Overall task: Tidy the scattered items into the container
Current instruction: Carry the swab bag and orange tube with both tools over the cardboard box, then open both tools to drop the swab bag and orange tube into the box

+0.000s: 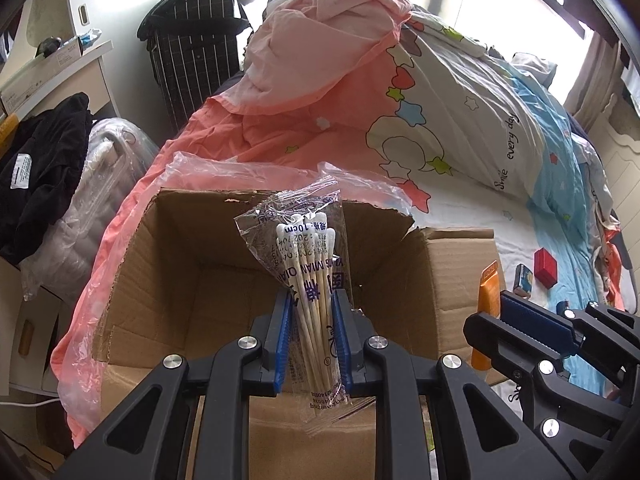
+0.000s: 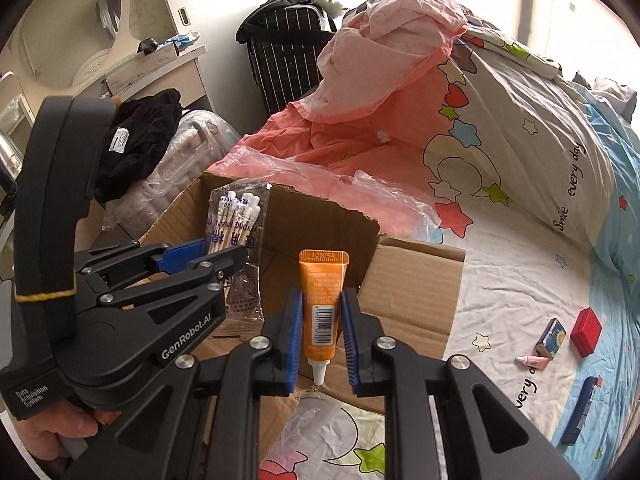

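Both grippers were loaded and poised at the cardboard box (image 1: 192, 280), which sat on the bed with its flaps up and torn along the far rim.

Left gripper (image 1: 311, 320): jaws clamped on a clear packet of cotton swabs (image 1: 308, 264), held upright, swab heads at 12 o'clock. In the left wrist view the packet hung over the box's open mouth, with bare box floor below it.

Right gripper (image 2: 322, 320): jaws pinched on an orange tube (image 2: 323, 300), crimped end up, white nozzle pointing down at 6 o'clock. In the right wrist view the tube sat over the box's near right corner, close to the folded-out flap at 3 o'clock rather than over the middle.

Still loose on the sheet, at 3 to 4 o'clock from the box: a red box (image 2: 586, 330), a small blue-and-yellow carton (image 2: 551, 338), a small pink tube (image 2: 534, 362) and a dark blue item (image 2: 580, 408).

Risks, as judged:
- Tube released where it hung could strike the flap or corner edge and slide out onto the bed.
- The grip on the packet was on thin, slippery film around loose sticks; it could slip early or cling to a pad on release.
- The two grippers were close side by side; opening both together could knock them.
- The loose pink plastic bag (image 1: 248, 172) at the far rim could sag into the opening.
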Tool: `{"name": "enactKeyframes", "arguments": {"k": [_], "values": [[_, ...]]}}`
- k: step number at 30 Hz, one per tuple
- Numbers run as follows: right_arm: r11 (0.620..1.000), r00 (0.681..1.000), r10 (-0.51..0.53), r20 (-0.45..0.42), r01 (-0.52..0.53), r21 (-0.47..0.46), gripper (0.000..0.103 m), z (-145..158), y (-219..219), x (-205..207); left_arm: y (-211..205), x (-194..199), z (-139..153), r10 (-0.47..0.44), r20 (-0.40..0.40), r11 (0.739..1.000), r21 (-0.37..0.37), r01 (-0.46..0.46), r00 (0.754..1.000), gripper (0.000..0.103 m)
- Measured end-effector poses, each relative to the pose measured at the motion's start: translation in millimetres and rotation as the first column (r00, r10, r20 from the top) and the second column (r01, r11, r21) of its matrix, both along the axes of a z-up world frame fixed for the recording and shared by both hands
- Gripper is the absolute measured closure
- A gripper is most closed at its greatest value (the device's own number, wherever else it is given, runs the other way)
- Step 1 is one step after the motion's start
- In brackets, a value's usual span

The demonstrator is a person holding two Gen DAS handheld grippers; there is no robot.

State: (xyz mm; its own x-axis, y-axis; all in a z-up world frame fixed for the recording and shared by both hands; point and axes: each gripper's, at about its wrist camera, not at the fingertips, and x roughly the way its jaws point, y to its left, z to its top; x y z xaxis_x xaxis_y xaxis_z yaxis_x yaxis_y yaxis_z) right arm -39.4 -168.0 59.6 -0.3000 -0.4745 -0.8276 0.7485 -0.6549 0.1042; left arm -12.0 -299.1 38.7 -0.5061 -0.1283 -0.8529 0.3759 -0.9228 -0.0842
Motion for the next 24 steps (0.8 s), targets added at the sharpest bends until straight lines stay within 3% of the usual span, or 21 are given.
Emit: {"name": "enactKeyframes", "arguments": {"k": [24], "values": [[0.998,0.997,0.028,0.065,-0.031,0.046,0.085,-40.1,-23.0,-8.9,-15.3,-9.4,-33.6,0.017,0.061,1.0,0.017,-0.018,0.998,0.083]]}}
